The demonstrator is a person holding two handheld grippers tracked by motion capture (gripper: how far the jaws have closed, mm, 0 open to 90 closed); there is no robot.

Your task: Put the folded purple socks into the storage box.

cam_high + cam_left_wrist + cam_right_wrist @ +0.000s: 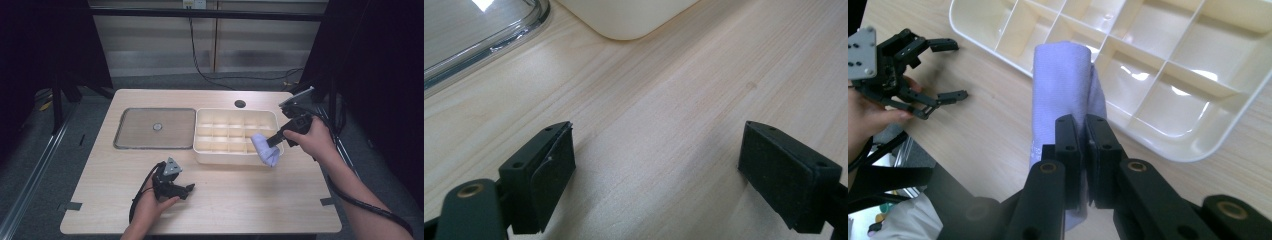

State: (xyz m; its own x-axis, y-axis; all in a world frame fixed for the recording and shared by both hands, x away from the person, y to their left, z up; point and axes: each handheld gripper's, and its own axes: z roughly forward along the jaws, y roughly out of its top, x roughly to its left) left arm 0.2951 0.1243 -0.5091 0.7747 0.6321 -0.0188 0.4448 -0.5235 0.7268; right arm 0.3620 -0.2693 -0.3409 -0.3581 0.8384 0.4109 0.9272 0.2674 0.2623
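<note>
Lavender cloth clamped in right gripper fingers, lower end hidden, left gripper fingers apart.

The table is pale wood with a matt grain. The divided organiser tray is glossy cream plastic — the lid clear and shiny. The lavender cloth looks soft and napped — the gripper fingers matt black.
</note>
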